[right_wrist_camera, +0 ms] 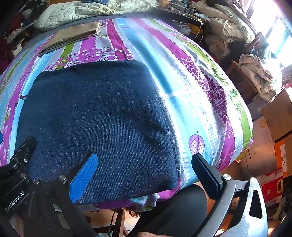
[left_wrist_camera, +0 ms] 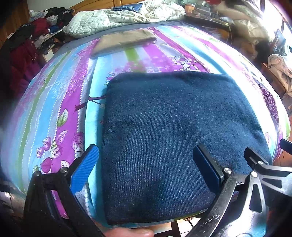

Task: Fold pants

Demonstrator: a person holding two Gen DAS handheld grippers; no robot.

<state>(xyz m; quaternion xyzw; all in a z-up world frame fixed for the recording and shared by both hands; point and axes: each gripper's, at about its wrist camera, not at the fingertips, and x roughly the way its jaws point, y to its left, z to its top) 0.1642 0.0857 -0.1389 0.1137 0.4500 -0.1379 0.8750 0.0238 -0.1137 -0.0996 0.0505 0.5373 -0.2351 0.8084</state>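
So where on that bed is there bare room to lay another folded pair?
Bare sheet lies left of the folded jeans, and a strip between them and the tan pants. The headboard end is crowded with a rumpled quilt.

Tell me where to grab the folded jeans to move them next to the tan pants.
Take the folded jeans by the near edge, one gripper at each near corner, coming in from the bed's front. That edge hangs at the mattress lip, so a finger can probably slip underneath. The left gripper and right gripper are open there.
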